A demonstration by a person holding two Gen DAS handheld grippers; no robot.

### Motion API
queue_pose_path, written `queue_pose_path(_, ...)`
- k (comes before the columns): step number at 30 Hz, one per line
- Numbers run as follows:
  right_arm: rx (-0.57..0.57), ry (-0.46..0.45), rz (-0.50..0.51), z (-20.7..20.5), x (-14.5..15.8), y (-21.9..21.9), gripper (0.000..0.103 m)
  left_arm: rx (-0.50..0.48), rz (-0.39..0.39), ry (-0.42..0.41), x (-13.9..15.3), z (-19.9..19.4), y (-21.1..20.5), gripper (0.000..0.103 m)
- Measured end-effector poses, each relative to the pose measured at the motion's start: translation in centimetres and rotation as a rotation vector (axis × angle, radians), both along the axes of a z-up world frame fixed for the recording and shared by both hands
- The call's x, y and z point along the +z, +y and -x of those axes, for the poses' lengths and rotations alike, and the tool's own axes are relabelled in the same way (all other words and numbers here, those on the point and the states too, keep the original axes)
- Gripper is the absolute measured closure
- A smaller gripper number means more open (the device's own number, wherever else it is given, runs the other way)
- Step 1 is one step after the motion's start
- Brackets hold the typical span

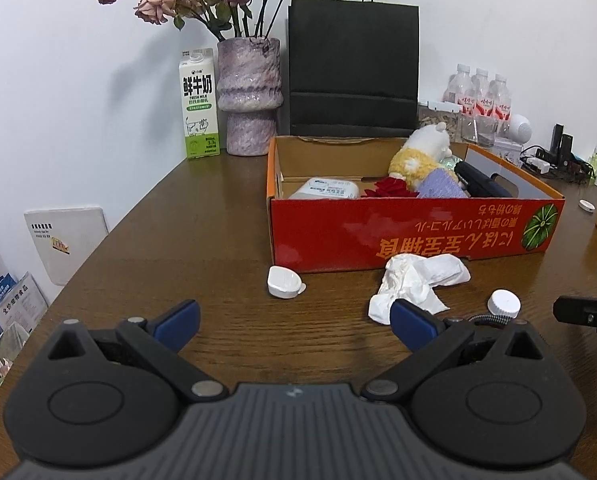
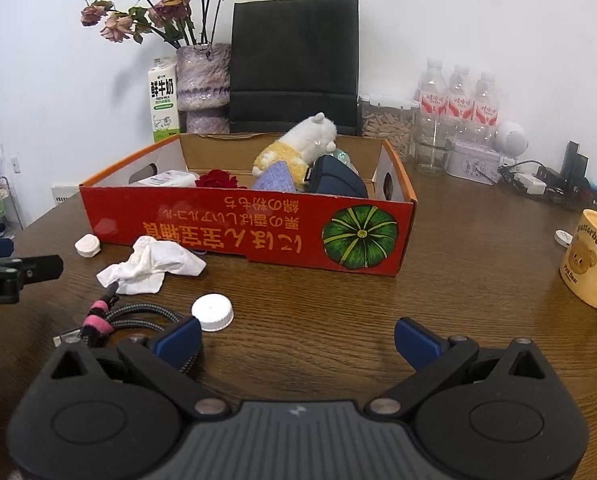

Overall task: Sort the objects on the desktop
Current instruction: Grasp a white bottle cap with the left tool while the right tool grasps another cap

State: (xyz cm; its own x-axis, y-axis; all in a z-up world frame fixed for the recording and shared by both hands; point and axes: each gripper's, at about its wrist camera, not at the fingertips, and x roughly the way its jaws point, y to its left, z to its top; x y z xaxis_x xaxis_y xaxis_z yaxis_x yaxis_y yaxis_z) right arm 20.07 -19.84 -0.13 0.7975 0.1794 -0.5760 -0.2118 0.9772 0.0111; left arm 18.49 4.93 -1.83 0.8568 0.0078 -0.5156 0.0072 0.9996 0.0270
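A red cardboard box (image 1: 410, 232) (image 2: 218, 220) stands on the wooden desk and holds a plush toy (image 1: 420, 156) (image 2: 298, 140), a red rose (image 1: 392, 188), a white pack (image 1: 326, 190) and a dark pouch (image 2: 334, 182). In front of it lie a crumpled tissue (image 1: 414, 280) (image 2: 150, 266), a small white case (image 1: 284, 282) (image 2: 87, 245), a white bottle cap (image 1: 504, 302) (image 2: 213, 312) and a braided cable with a pink tie (image 2: 110, 320). My left gripper (image 1: 294, 322) is open and empty above the desk. My right gripper (image 2: 298, 338) is open and empty, its left finger over the cable.
A milk carton (image 1: 198, 104), a vase of dried roses (image 1: 252, 96), a black paper bag (image 1: 354, 68) and water bottles (image 1: 478, 92) stand along the back wall. A yellow mug (image 2: 590, 264) stands at the right. Chargers and cables (image 2: 554, 184) lie at the back right.
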Motion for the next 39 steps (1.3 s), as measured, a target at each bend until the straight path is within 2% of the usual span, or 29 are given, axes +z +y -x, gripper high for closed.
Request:
queue_pose_path(16,0.038,0.041,0.005,-2.4,-0.8,1.5,0.003,-0.008,-0.003,0.052,-1.0,-1.9,0.5,0.0)
queue_pose_path(22,0.07,0.067,0.0,-3.6,-1.0,2.6,0.012,-0.003,-0.018,0.056,-0.7,-3.4,0.8,0.0)
queue_pose_path(29,0.1,0.088,-0.027,-4.4,-1.3,3.2,0.042,0.012,-0.011,0.072,-0.7,-5.5,1.3,0.0)
queue_pose_path(32,0.098,0.076,-0.008,-4.4,-1.4,3.3,0.05,0.017,-0.003,0.083,-1.0,-6.1,1.5,0.0)
queue_pose_path(35,0.089,0.062,-0.01,-4.5,-1.3,3.1,0.076,0.024,0.003,0.093,-1.3,-6.6,1.6,0.004)
queue_pose_path(39,0.08,0.055,-0.035,-4.6,-1.4,2.6,0.076,0.023,0.013,0.096,-1.4,-7.2,1.7,0.007)
